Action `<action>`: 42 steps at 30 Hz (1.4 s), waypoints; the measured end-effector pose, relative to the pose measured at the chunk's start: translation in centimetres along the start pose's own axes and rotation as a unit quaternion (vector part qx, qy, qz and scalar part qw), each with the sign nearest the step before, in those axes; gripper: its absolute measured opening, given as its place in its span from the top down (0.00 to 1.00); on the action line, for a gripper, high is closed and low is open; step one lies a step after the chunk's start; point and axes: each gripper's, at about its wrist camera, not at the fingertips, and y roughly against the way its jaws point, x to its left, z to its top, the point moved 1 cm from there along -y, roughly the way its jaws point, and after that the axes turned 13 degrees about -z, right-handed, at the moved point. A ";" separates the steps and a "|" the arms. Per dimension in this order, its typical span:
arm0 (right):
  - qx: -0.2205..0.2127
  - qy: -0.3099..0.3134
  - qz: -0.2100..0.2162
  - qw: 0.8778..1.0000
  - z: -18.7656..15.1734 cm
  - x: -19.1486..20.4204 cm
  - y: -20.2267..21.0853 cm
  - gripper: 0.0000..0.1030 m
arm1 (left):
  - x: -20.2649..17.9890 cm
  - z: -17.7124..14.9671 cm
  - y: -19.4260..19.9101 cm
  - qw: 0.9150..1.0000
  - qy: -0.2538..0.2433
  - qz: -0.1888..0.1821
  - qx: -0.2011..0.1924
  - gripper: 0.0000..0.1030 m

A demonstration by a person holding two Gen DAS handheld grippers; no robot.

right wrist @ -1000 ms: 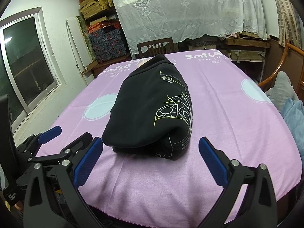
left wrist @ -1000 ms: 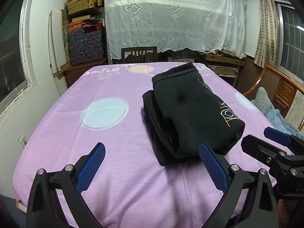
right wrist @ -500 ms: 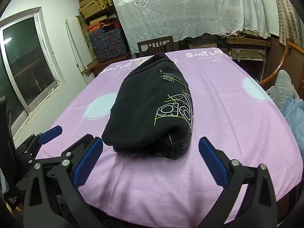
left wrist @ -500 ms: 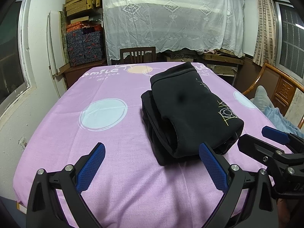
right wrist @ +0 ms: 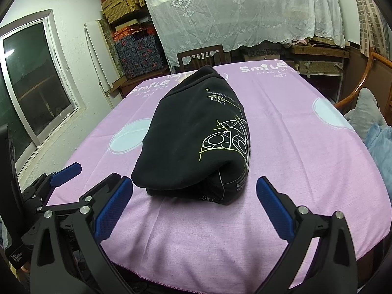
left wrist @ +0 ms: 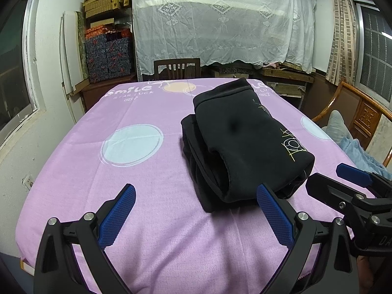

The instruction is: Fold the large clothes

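A black garment with a yellow and white line print lies folded in a thick bundle on the purple tablecloth; it also shows in the right wrist view. My left gripper is open and empty, hovering over the cloth just in front of the bundle's left end. My right gripper is open and empty, just in front of the bundle's near edge. Each gripper shows at the side of the other's view: the right gripper and the left gripper.
A dark wooden chair stands at the table's far end. Stacked boxes and a white lace curtain lie behind. A wooden armchair with blue cushions stands at the right. A window is at the left.
Both grippers have drawn back slightly from the bundle and stay open. The garment has not moved.
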 end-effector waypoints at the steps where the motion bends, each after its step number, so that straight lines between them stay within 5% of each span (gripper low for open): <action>1: 0.001 0.000 0.000 1.000 0.0 0.0 0.0 0.05 | 0.0 0.0 0.0 1.000 0.000 0.000 0.000 0.04; 42: 0.009 -0.008 0.006 1.000 -0.2 -0.4 -0.4 0.05 | -0.2 -0.1 0.1 1.000 -0.004 0.004 -0.004 0.04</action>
